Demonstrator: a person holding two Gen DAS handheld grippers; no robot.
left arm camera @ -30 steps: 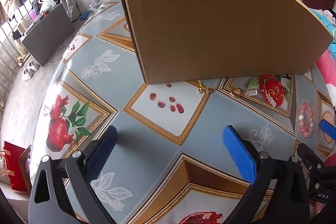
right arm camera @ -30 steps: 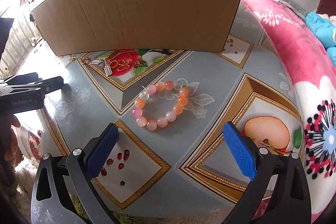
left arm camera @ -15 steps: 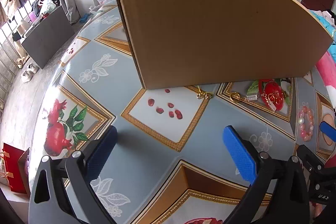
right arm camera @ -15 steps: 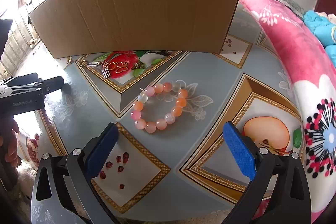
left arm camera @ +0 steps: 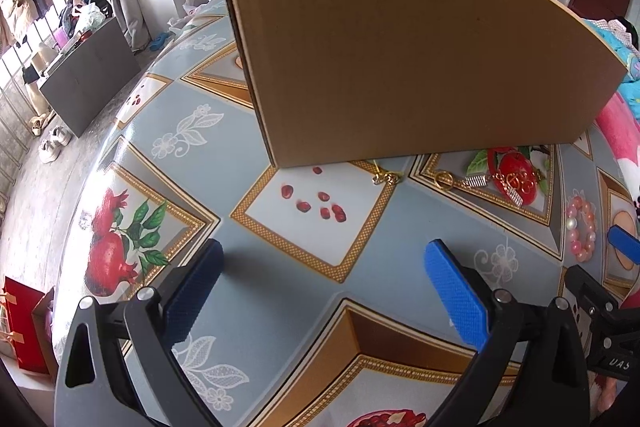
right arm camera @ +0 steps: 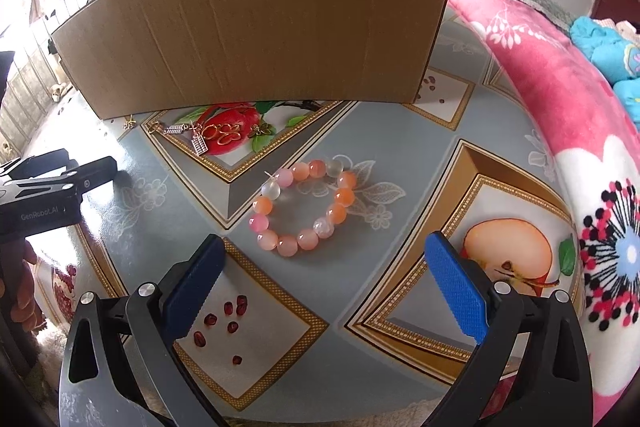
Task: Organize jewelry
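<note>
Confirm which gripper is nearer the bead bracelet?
Right. The right gripper hangs open just short of the bead bracelet, which lies ahead between its fingers. The left gripper, also open, is off to the bracelet's left, facing the cardboard box.

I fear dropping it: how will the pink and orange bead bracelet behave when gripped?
The bead bracelet is probably floppy: separate round beads strung in a loop, so it should sag from one pinch. The glossy beads may slip between the right gripper pads. It looks light.
</note>
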